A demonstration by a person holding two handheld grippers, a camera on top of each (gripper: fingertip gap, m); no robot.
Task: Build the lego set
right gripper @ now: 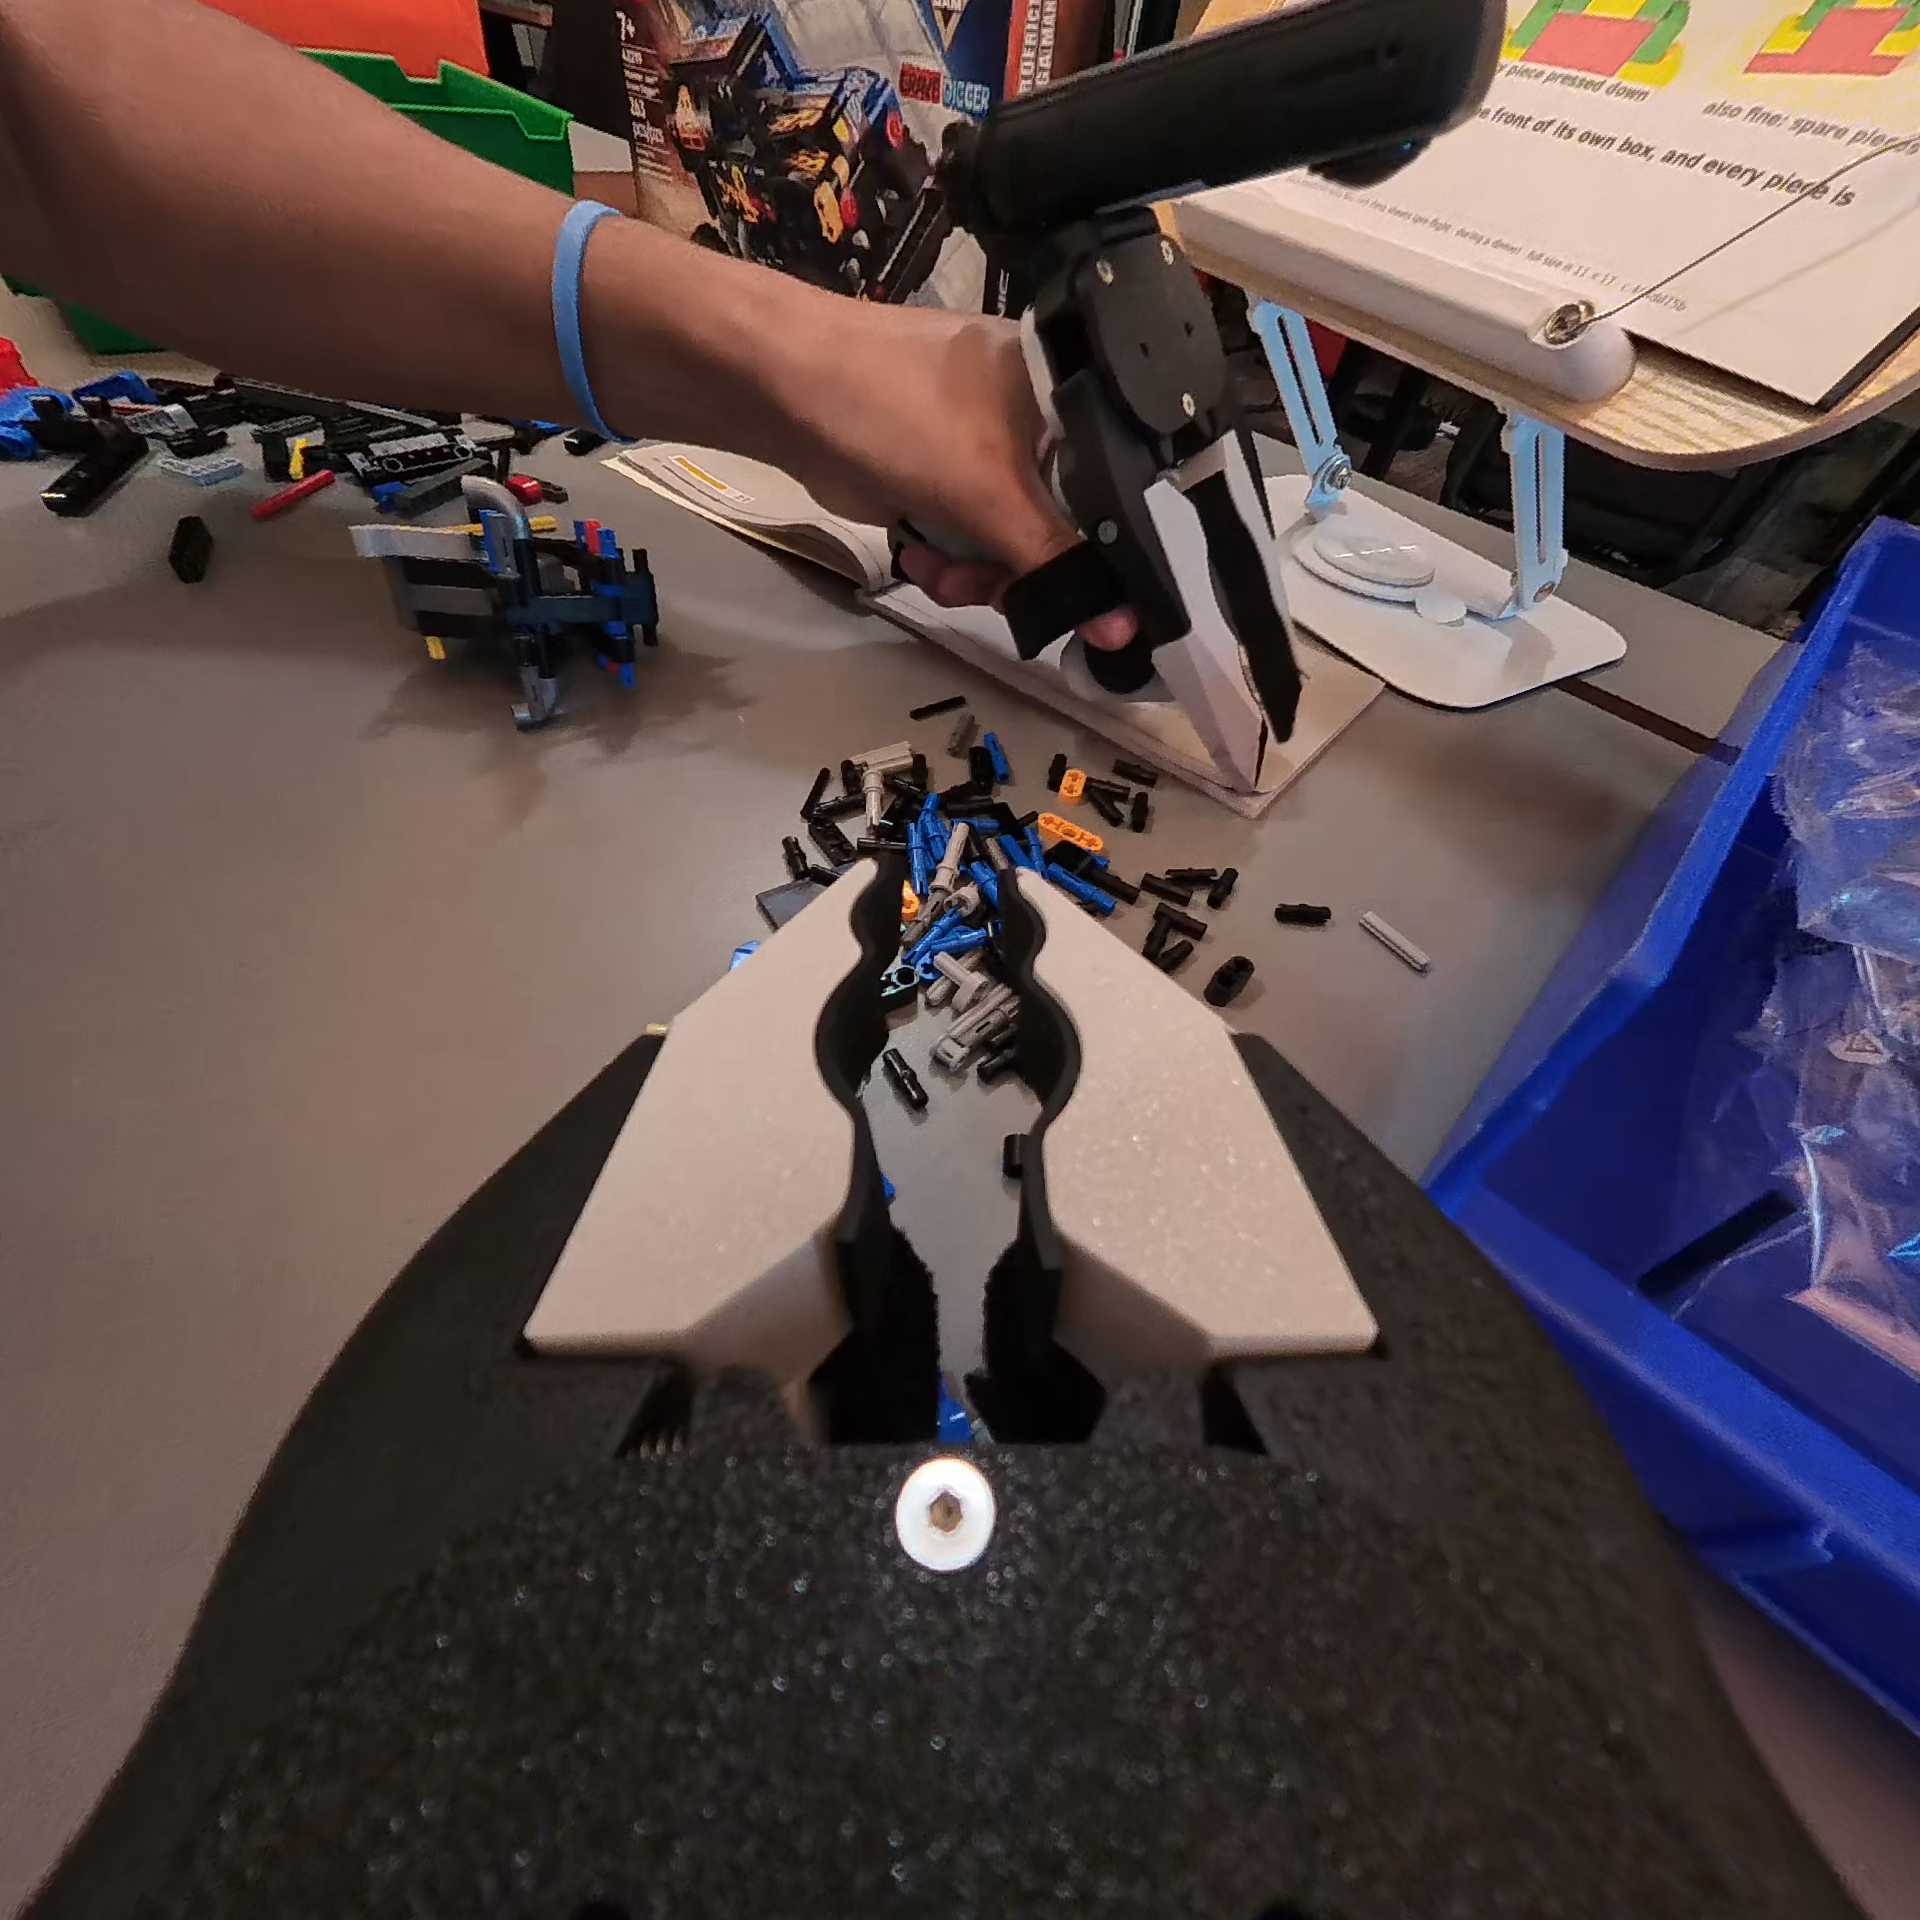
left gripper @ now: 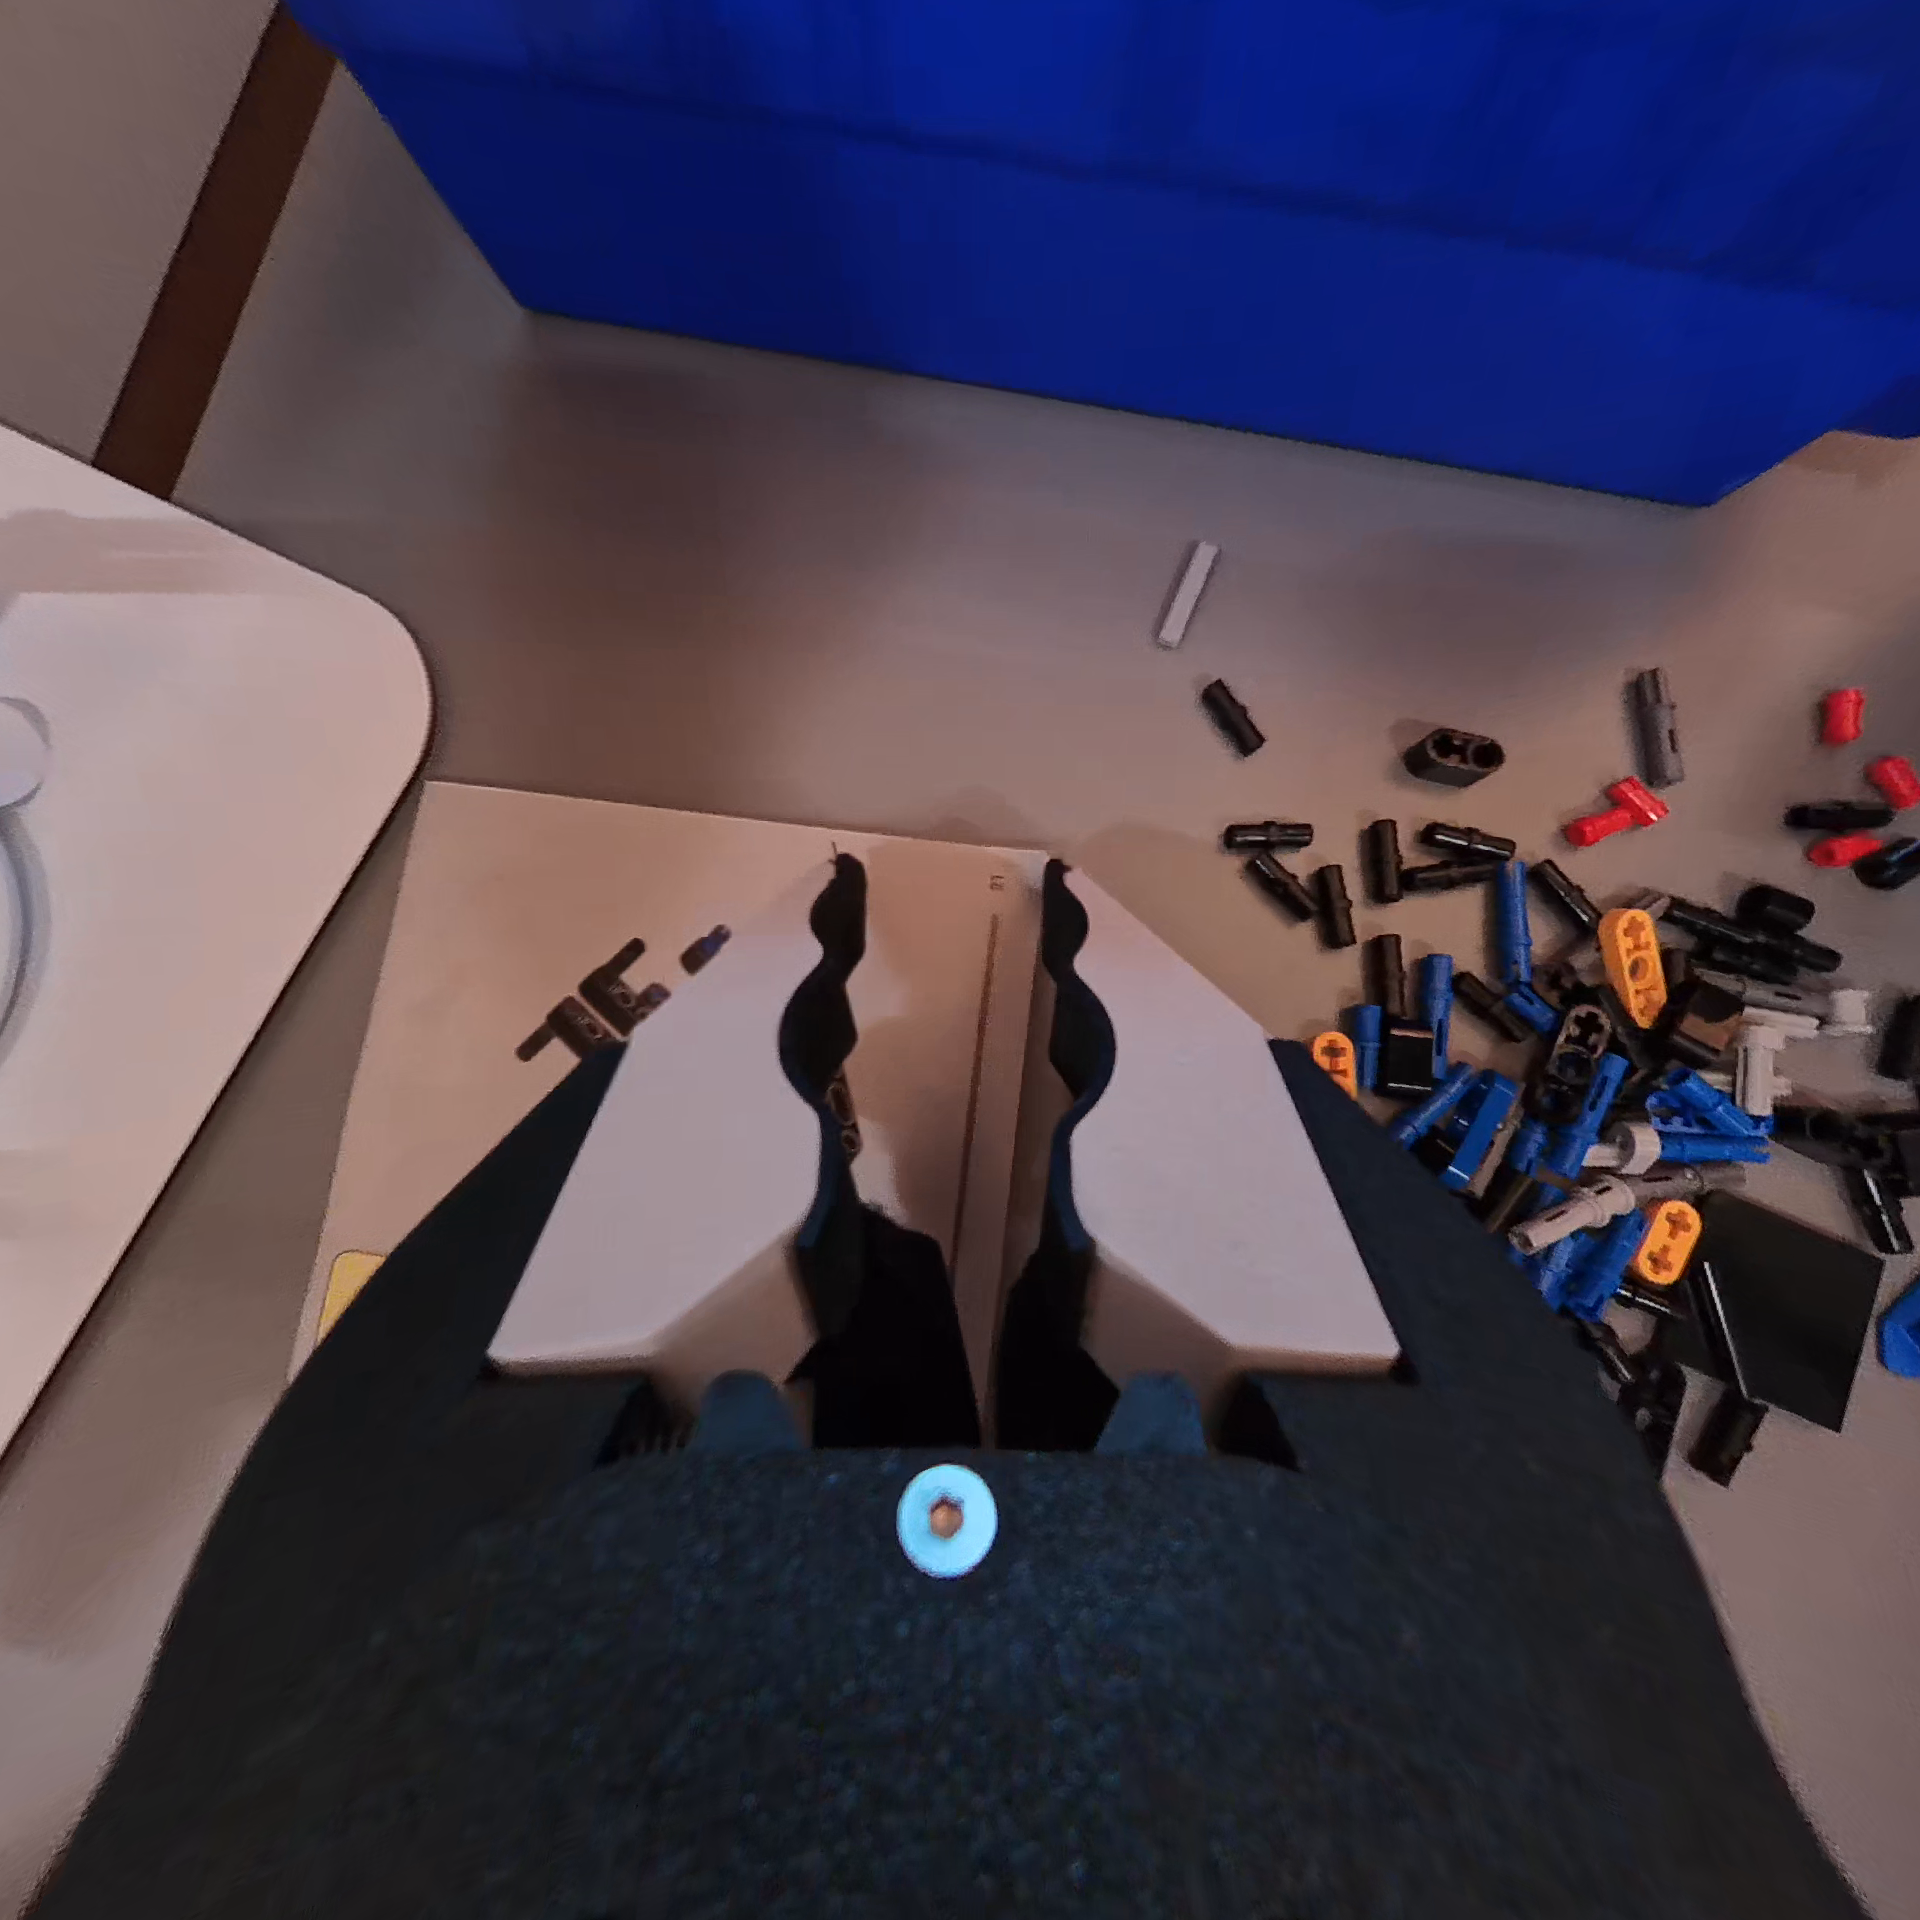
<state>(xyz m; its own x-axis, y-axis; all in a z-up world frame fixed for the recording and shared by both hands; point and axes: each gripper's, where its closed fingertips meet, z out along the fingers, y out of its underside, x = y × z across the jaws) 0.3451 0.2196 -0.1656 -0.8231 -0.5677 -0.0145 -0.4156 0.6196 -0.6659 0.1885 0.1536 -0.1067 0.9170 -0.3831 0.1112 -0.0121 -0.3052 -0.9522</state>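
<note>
My left gripper (left gripper: pixel 951 868) is open and empty, with its tips low over the open instruction booklet (left gripper: pixel 582 883). In the right wrist view a hand holds this gripper (right gripper: pixel 1273 727) with its tips down on the booklet's (right gripper: pixel 748 488) near corner. My right gripper (right gripper: pixel 948 878) is open and empty, and hovers above a pile of small black, blue, grey and orange Lego pins and connectors (right gripper: pixel 966 831). The same pile (left gripper: pixel 1610 1039) lies to the right of the booklet in the left wrist view. A partly built dark model (right gripper: pixel 520 592) stands on the grey table at the left.
A blue bin (right gripper: pixel 1714 1039) holding plastic bags stands at the right and also shows in the left wrist view (left gripper: pixel 1143 156). A white stand base (right gripper: pixel 1455 634) carries a tilted board with a printed sheet (right gripper: pixel 1610 187). A Lego box (right gripper: pixel 810 156) and more loose parts (right gripper: pixel 125 436) lie at the back left. A grey axle (right gripper: pixel 1392 940) lies apart.
</note>
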